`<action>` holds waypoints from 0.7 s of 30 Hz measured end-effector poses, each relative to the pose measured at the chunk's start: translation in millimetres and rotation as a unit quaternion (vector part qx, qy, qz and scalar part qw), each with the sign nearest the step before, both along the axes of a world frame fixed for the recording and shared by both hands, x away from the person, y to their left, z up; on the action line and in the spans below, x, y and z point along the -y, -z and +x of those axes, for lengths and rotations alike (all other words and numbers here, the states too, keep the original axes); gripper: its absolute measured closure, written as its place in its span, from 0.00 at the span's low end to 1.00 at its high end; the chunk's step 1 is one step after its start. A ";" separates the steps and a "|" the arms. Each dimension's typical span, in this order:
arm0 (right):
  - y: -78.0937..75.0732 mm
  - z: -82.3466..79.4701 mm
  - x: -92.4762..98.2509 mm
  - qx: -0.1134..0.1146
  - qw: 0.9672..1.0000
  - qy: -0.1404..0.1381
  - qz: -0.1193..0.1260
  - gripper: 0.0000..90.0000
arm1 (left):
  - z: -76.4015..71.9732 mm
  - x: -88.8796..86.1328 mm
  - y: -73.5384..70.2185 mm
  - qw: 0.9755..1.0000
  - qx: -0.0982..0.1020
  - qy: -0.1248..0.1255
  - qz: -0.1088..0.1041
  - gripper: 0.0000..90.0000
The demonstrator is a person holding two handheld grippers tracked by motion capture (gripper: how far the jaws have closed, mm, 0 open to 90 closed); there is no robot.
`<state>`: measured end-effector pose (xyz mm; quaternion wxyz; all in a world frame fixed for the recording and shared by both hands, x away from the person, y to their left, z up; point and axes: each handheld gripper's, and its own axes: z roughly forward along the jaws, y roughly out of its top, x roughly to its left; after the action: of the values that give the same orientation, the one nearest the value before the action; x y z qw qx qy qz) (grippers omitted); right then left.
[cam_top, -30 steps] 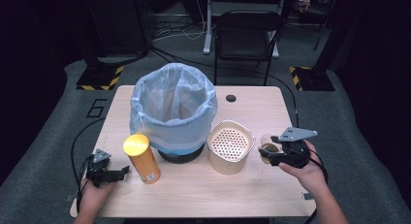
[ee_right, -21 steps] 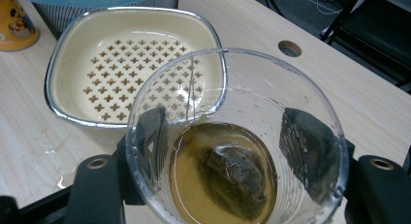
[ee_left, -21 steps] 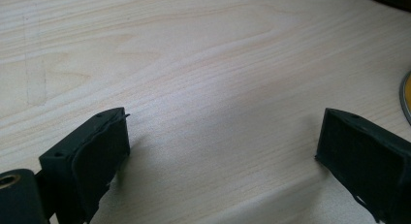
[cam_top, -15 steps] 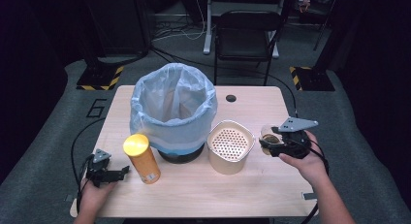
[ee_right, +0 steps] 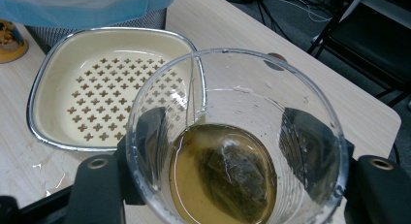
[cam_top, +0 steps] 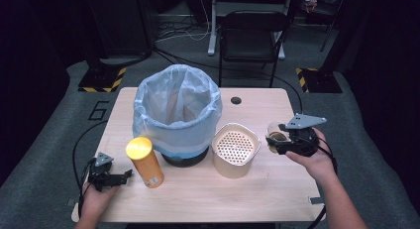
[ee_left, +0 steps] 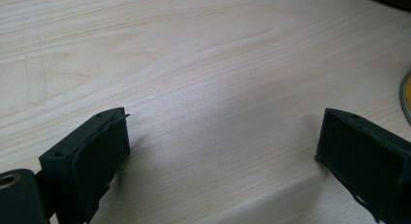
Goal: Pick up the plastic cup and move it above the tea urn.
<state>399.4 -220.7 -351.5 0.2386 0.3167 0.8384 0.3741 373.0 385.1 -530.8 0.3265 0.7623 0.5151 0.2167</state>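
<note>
Two claws in use. Right claw (cam_top: 275,138), at right of centre in the high view, is clamped on a clear glass (cam_top: 275,135) holding brown liquid and a tea bag (ee_right: 236,171); in the right gripper view the black jaws press on the glass (ee_right: 237,136) from both sides. Glass is off the counter (cam_top: 257,189), just right of the perforated cream strainer dish (cam_top: 236,149). Left claw (cam_top: 124,175), lower left of the high view, rests low on the counter with jaws wide apart, nothing between them; bare wood shows in the left gripper view. Yellow canister (cam_top: 144,161) stands upright just right of it. Bin with blue liner (cam_top: 177,112) sits at centre.
</note>
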 end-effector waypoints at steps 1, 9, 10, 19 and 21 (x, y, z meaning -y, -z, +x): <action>0.0 0.0 0.0 0.000 1.000 0.000 0.000 0.38 | 0.0 0.0 0.0 1.000 0.000 0.000 0.000 0.05; -7.0 6.3 1.7 0.005 1.000 0.005 0.001 0.38 | 0.4 0.1 0.2 1.000 0.002 0.000 0.000 0.05; -7.9 7.1 1.7 0.006 1.000 0.004 0.004 0.38 | 0.4 0.0 0.1 1.000 0.001 0.000 0.000 0.05; -19.1 18.2 -2.0 0.018 1.000 -0.005 -0.008 0.38 | 0.3 0.0 0.1 1.000 0.001 0.000 0.000 0.05; -20.2 19.6 -3.4 0.021 1.000 -0.007 -0.011 0.38 | 0.5 0.3 0.6 1.000 0.004 -0.002 0.000 0.05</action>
<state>419.0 -217.3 -331.2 0.2564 0.3003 0.8395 0.3733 373.5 384.8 -531.5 0.3286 0.7604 0.5150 0.2204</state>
